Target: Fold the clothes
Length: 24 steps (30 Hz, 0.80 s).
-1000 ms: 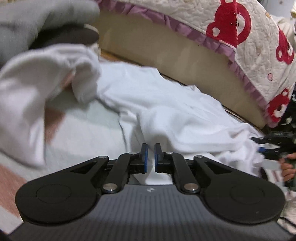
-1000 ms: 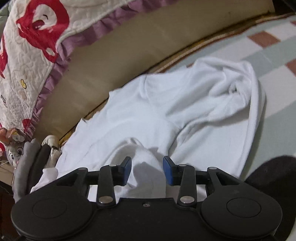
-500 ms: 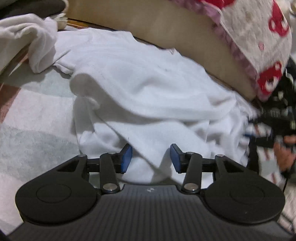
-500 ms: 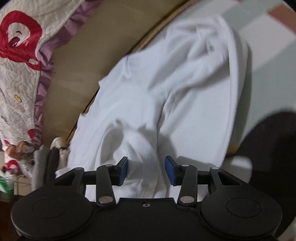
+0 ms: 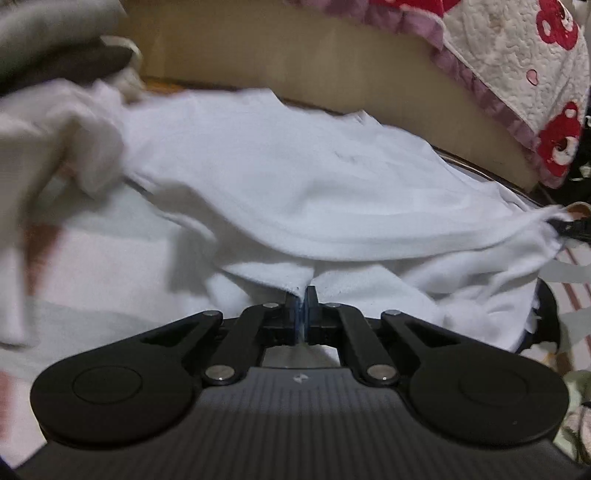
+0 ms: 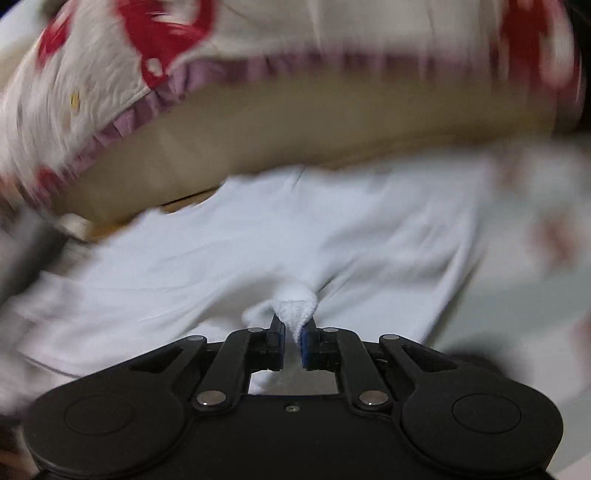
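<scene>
Left tool (image 5: 303, 314): closed on a thin edge of the white shirt (image 5: 314, 192), pads pressed together with fabric pinched between. Shirt spread over the striped sheet (image 5: 110, 258), from 9 o'clock to 3 o'clock in the left view, one folded hem running across the middle above the tool. Crumpled white cloth (image 5: 62, 147) at 10 o'clock, blurred. Grey garment (image 5: 48, 33) at 11 o'clock, above that cloth. Tan bed side (image 5: 295, 62) at 12 o'clock, touching the shirt's far edge. Quilt (image 5: 517, 55) with red bear print and purple frill at 1 to 2 o'clock, hanging over the tan side. Dark object at 3 o'clock gripping the shirt's corner, probably the other tool, too little shown to confirm.

Right tool (image 6: 293, 339): clamped on a bunched tuft of shirt (image 6: 258, 251), the tuft standing up between the blue pads. Shirt filling the middle of the right view from 9 o'clock to 2 o'clock, pulled into creases that converge on the tuft. Bed side (image 6: 295, 129) across 12 o'clock, quilt (image 6: 110, 55) above it from 10 to 1 o'clock. Sheet (image 6: 517, 314) at 3 to 4 o'clock. Right view heavily motion-blurred; fine detail at its edges not readable.
</scene>
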Motion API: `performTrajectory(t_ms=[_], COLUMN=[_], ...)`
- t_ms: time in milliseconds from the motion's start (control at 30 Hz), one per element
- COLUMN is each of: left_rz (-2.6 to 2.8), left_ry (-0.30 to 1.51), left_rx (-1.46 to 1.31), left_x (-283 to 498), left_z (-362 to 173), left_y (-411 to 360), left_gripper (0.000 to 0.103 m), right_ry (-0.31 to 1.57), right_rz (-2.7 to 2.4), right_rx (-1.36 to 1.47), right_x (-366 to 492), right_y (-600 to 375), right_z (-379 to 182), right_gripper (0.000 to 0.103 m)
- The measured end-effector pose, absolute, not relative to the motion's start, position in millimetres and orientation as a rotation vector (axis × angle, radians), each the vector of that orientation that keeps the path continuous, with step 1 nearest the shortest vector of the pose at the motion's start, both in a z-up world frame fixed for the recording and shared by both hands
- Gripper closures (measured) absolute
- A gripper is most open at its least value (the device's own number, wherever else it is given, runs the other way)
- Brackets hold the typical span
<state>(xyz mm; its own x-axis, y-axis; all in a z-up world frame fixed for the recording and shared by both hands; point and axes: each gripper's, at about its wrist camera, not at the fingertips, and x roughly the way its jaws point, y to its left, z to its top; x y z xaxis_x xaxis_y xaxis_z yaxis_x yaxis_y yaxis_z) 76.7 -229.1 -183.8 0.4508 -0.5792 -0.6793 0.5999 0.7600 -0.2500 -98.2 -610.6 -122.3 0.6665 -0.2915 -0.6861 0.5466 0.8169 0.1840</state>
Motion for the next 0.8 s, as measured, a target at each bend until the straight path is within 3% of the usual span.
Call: performTrajectory(t_ms=[167,367,633,800], left_rz=[-0.628,-0.736,-0.755,-0.798], left_ry=[0.689,0.801,0.798,0.762], left_rx=[0.126,0.02,-0.015,0.02], left_x=[65,68,63,60], left_z=[-154,-161,-164,-172], left_y=[-201,-191,-184,-197], left_gripper=[0.102,0.098,0.079,0.056], right_ry=[0.674,0.642,0.653,0.66], right_rz=[-0.568,-0.642,-0.718,-0.765], right_rx=[0.363,0.405,0.48,0.526], right_x=[-95,-97,-107,-113], right_y=[-627,-648,-666,-677], right_z=[-123,-126,-136,-143], right_gripper=[0.095,0.097,0.098,0.097])
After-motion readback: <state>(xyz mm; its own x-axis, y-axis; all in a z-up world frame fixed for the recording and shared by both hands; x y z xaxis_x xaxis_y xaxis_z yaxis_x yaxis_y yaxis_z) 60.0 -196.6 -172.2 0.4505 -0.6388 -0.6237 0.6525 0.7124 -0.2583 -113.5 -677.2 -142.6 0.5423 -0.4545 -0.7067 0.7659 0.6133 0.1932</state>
